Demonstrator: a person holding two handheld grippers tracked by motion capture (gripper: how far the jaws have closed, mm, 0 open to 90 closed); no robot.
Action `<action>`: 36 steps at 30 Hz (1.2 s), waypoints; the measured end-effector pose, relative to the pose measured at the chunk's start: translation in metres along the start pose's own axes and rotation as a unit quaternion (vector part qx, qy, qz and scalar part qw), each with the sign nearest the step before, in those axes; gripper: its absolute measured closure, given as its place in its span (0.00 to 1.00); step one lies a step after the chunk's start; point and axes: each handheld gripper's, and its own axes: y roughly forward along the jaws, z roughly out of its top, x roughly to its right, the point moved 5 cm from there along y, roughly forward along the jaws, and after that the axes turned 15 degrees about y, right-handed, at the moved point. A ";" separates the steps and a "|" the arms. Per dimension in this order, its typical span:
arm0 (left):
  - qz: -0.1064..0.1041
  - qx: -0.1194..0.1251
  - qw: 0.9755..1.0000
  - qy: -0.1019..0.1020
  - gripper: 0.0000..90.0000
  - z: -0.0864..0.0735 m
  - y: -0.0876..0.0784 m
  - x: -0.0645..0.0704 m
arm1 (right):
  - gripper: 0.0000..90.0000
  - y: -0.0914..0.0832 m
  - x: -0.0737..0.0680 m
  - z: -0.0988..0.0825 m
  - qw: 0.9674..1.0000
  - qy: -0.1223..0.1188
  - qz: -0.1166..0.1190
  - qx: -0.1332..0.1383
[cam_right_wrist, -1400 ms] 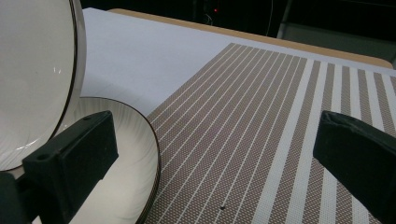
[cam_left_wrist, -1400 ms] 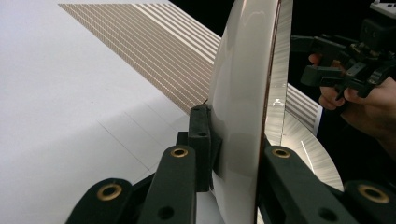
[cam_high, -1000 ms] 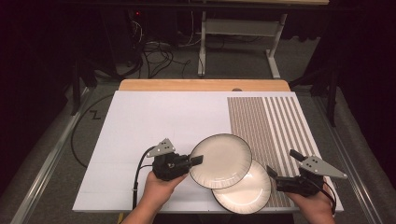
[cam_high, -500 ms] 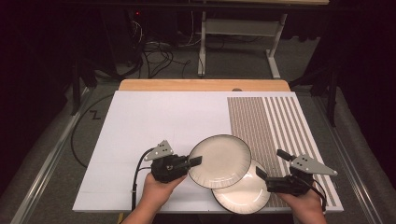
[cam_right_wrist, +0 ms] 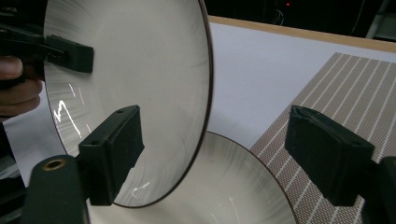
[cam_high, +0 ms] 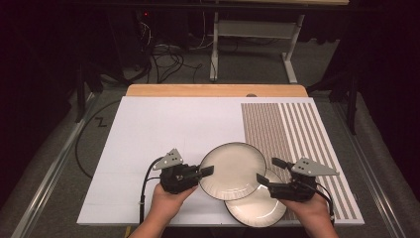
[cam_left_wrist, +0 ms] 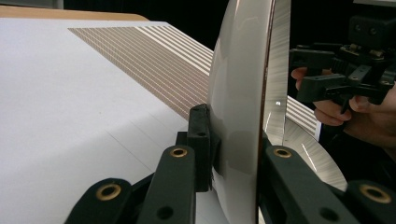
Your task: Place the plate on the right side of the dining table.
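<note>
White tabletop (cam_high: 163,134), striped mat (cam_high: 297,129), wooden far edge (cam_high: 218,90), dark room

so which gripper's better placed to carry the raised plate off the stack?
Left. The left gripper is already shut on the upper plate at its rim, holding it above the lower plate. The right gripper is open, its jaws gripping nothing.

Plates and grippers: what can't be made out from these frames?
- Lower plate, high view: its far part is hidden under the upper plate; whether the two touch cannot be told.
- Upper plate, left gripper view: seen edge-on, top cut off by the frame edge.
- Right gripper, high view: jaws stand apart by the upper plate's rim; contact cannot be told.
- Left gripper, left gripper view: the plate hides its right pad.
</note>
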 end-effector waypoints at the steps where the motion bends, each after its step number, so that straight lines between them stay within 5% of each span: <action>1: 0.001 0.001 1.000 -0.002 0.89 0.000 0.000 0.000 | 0.28 0.001 -0.001 0.001 1.000 0.002 0.003 -0.002; 17: 0.002 -0.001 1.000 -0.006 0.88 -0.001 0.000 -0.001 | 0.70 0.012 -0.001 -0.003 0.999 0.024 0.025 -0.015; 22: 0.002 -0.001 1.000 -0.011 0.88 -0.001 0.001 -0.001 | 0.84 0.010 0.000 -0.003 0.998 0.050 0.035 -0.018; 36: 0.004 0.002 0.999 -0.033 0.89 0.000 0.002 -0.001 | 0.96 0.010 0.004 -0.001 0.994 0.103 0.033 -0.028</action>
